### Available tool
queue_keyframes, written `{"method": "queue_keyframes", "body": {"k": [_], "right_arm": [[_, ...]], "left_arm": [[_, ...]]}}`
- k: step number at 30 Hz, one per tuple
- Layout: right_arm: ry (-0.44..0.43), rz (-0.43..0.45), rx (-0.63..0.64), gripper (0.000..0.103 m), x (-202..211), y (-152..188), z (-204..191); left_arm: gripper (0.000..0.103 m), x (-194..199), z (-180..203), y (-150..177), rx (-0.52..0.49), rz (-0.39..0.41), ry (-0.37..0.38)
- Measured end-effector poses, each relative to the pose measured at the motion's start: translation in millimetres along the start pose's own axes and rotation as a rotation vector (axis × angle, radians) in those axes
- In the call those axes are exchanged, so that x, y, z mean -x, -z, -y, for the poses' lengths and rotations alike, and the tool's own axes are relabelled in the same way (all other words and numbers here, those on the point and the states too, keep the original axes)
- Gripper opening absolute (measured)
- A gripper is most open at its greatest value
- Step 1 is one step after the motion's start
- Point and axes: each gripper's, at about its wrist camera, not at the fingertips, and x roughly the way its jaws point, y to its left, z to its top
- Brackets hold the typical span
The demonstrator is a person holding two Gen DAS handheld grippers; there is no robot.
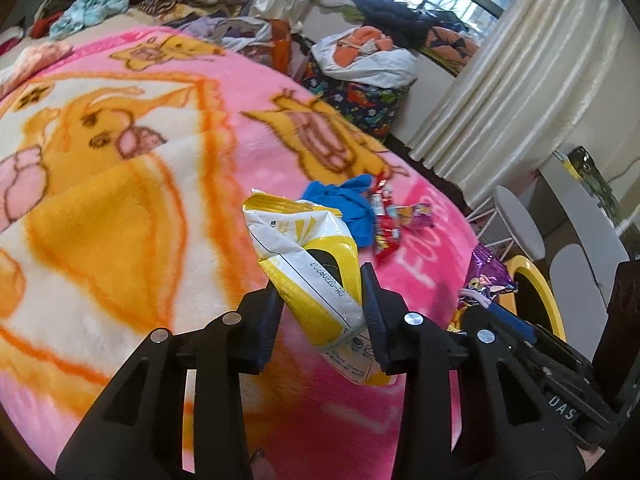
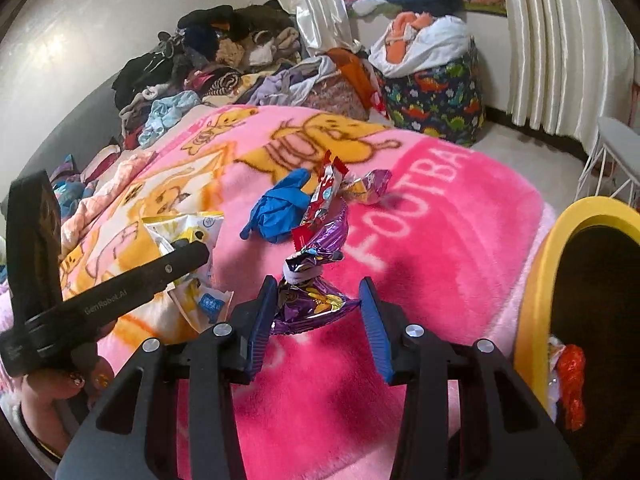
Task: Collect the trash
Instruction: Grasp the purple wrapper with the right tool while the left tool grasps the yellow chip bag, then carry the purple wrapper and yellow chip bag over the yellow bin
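Note:
My left gripper (image 1: 320,292) is shut on a yellow and white snack bag (image 1: 304,256), held just above the pink blanket (image 1: 140,200); it also shows in the right wrist view (image 2: 188,248). My right gripper (image 2: 318,300) is shut on a purple foil wrapper (image 2: 308,296), seen from the left wrist too (image 1: 486,280). A crumpled blue glove (image 2: 280,208), a red wrapper (image 2: 324,196) and a small purple wrapper (image 2: 370,186) lie together on the blanket beyond both grippers. A yellow-rimmed bin (image 2: 536,300) stands at the bed's right edge, holding some wrappers.
Piles of clothes (image 2: 224,60) cover the far end of the bed. A dinosaur-print bag (image 2: 436,96) stuffed with laundry stands on the floor by the cream curtains (image 2: 552,40). A white wire stool (image 2: 616,148) stands near the bin.

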Motion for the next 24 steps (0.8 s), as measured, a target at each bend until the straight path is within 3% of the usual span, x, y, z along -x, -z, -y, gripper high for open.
{"method": "queue_keyframes", "body": {"k": [24], "right_arm": [[0.06, 0.117, -0.058, 0.04, 67.0, 13.0, 33.9]], "left_arm": [[0.03, 27.3, 70.4, -7.9, -0.13, 0.065, 0.108]]}}
